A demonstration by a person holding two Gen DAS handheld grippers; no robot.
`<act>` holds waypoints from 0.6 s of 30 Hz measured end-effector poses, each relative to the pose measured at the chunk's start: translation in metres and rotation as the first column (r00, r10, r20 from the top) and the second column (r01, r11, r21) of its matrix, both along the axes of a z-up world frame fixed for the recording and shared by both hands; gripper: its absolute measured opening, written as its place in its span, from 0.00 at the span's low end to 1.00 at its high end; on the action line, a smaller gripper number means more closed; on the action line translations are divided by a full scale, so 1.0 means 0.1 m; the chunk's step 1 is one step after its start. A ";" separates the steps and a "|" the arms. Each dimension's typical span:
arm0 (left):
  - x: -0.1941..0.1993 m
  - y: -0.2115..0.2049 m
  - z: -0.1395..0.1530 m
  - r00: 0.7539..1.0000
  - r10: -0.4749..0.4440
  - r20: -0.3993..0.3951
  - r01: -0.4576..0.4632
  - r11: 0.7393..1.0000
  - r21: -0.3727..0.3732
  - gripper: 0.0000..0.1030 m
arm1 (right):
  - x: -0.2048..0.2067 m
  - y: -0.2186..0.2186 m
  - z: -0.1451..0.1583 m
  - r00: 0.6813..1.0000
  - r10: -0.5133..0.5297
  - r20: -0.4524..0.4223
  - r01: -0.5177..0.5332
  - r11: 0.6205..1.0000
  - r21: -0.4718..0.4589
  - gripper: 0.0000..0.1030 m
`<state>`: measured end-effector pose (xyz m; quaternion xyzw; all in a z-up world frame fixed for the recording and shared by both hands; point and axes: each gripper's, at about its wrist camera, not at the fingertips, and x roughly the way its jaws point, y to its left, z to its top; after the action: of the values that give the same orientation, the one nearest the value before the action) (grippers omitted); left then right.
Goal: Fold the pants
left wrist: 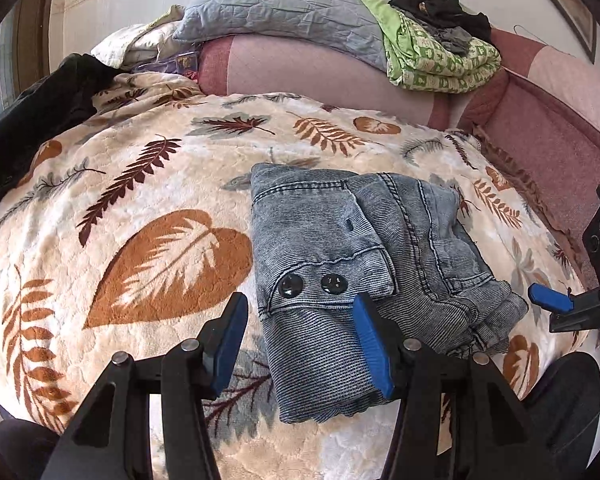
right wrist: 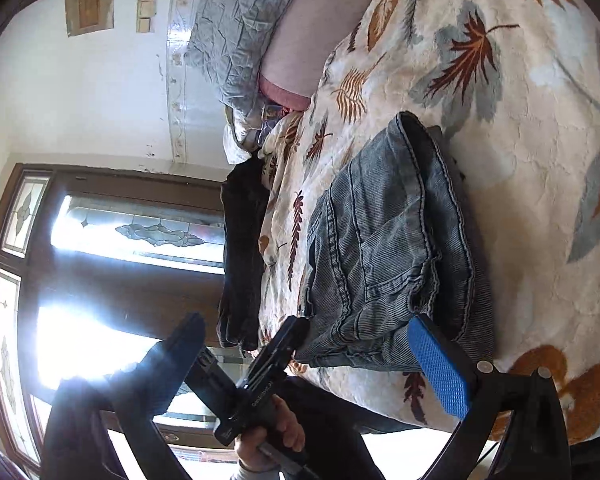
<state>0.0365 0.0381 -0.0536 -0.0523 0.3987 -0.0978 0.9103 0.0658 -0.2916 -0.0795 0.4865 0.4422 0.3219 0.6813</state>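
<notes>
Pants (left wrist: 339, 264): grey-blue ribbed denim, folded into a compact bundle, lying on the bed (left wrist: 140, 184) near its front edge, toward the right side in the left wrist view. Two dark snap buttons (left wrist: 311, 283) face up on the top layer. Bed carries a cream blanket with brown and grey leaf print.

Left tool (left wrist: 300, 344): jaws stand apart at a medium width, blue pads (left wrist: 373, 344) clear of the cloth. The near left corner of the bundle sits in line between them, but no pad presses on it; nothing held.

Right tool (right wrist: 300, 360): jaws wide, nothing gripped. Its blue pad (right wrist: 439, 368) lies just beside the near end of the pants; contact cannot be told. The other finger is backlit by the window (right wrist: 100, 240).

In the right wrist view a hand (right wrist: 276, 436) grips the left tool's handle, which bears small white lettering, too small to read with certainty.

Far edge of bed: grey quilted pillow (left wrist: 276, 4), green patterned bundle (left wrist: 435, 60), dark garment (left wrist: 32, 124) at the left edge.
</notes>
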 end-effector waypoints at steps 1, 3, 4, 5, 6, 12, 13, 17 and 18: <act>0.01 0.00 -0.01 1.000 -0.002 -0.002 0.002 1.000 -0.002 0.54 | -0.01 0.03 -0.02 1.000 0.003 0.001 -0.003 1.000 0.013 0.99; 0.02 0.00 -0.02 1.000 -0.007 -0.008 0.007 1.000 -0.014 0.54 | 0.01 0.08 -0.11 1.000 -0.013 -0.017 0.012 0.999 -0.036 0.99; 0.04 0.00 -0.03 1.000 -0.011 -0.015 0.010 1.000 -0.020 0.55 | 0.04 0.09 -0.24 0.998 -0.020 -0.054 0.015 0.995 -0.104 0.99; 0.05 0.01 -0.03 1.000 -0.014 -0.022 0.014 1.000 -0.024 0.55 | 0.04 0.08 -0.43 0.989 -0.043 -0.141 0.020 0.987 -0.160 0.98; 0.05 0.01 -0.03 1.000 -0.015 -0.024 0.015 1.000 -0.022 0.55 | -0.01 0.04 -0.57 0.983 -0.070 -0.169 0.051 0.992 -0.114 0.88; 0.04 0.01 -0.01 1.000 -0.018 -0.006 0.018 1.000 -0.021 0.55 | -0.07 -0.02 -0.28 0.994 -0.063 -0.095 0.051 0.992 -0.118 0.88; 0.04 0.02 0.00 1.000 -0.017 -0.003 0.017 1.000 -0.024 0.55 | -0.05 0.00 -0.18 0.996 -0.054 -0.069 0.046 0.993 -0.112 0.88; 0.01 0.08 0.06 1.000 0.006 0.021 -0.005 0.999 -0.051 0.55 | 0.06 0.18 -0.01 0.998 -0.021 -0.058 0.016 0.997 -0.081 0.88; 0.00 0.11 0.09 0.999 0.015 0.030 -0.013 0.998 -0.059 0.55 | 0.10 0.23 -0.07 0.996 -0.013 -0.093 0.005 0.996 -0.086 0.88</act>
<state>0.0361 0.0493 -0.0449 -0.0803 0.3813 -0.1037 0.9151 0.0760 -0.2688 -0.0862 0.4733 0.4847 0.2763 0.6816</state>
